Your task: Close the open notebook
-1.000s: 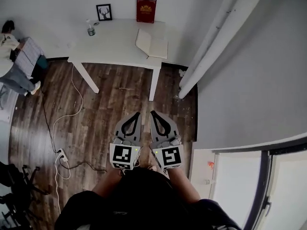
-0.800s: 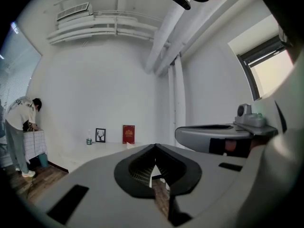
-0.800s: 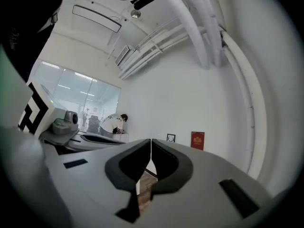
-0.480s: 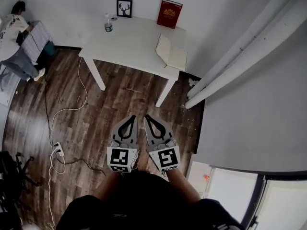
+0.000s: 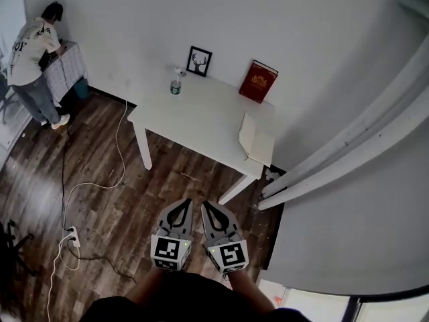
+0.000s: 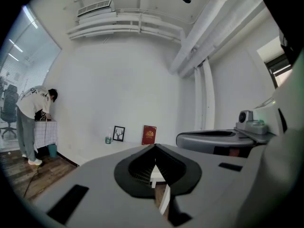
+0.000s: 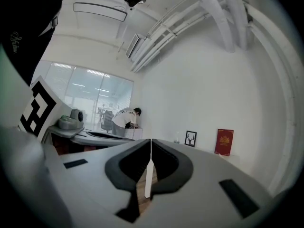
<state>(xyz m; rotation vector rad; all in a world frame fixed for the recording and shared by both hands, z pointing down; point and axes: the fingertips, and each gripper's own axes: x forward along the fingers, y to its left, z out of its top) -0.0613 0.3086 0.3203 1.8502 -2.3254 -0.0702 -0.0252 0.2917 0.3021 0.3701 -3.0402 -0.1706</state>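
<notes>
My left claw point(image 5: 186, 204) and right claw point(image 5: 206, 205) are both empty, jaws pressed together, side by side over the floor and well apart from the bench point(image 5: 201, 119). The open notebook point(image 5: 258, 139) lies at the bench's right end, near the front corner. I judge it light, with a stiffish cover and floppy pages — I'd catch one cover's outer edge and fold it over.

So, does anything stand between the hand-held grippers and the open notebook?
Nothing visible does. Only bare wood floor lies between the left hand-held gripper, the right hand-held gripper and the open notebook at the near corner of the white table.
</notes>
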